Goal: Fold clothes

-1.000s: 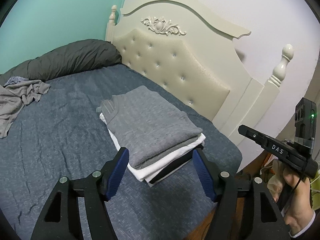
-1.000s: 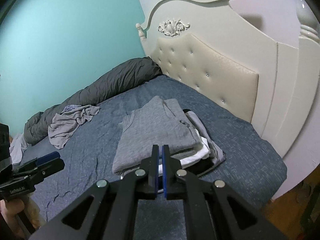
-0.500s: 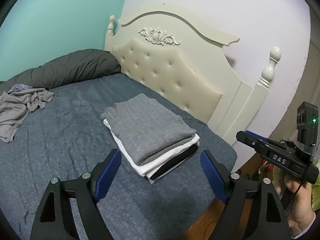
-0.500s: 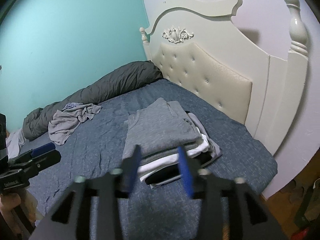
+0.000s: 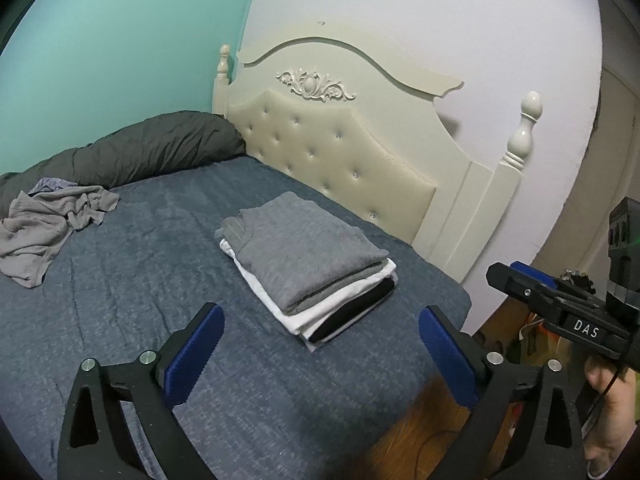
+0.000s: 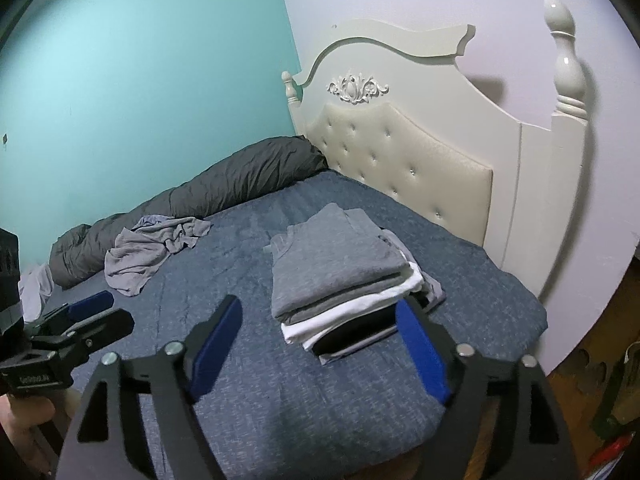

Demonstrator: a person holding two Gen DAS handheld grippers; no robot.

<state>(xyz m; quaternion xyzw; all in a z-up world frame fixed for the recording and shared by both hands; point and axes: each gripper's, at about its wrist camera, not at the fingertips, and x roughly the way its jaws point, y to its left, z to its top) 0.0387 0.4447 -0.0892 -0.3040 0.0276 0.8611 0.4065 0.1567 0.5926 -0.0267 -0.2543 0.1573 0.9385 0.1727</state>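
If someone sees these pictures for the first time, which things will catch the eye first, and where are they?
First comes the neat stack of folded clothes, a grey top uppermost, on the blue bed near the cream headboard. Next is a crumpled grey garment lying loose further along the bed, beside the dark rolled duvet. Both claws, left and right, are open and empty in the foreground.

"DAS" read in white letters on the right hand-held gripper (image 5: 520,280), at 3 o'clock. Left hand-held gripper (image 6: 94,314) label: illegible.
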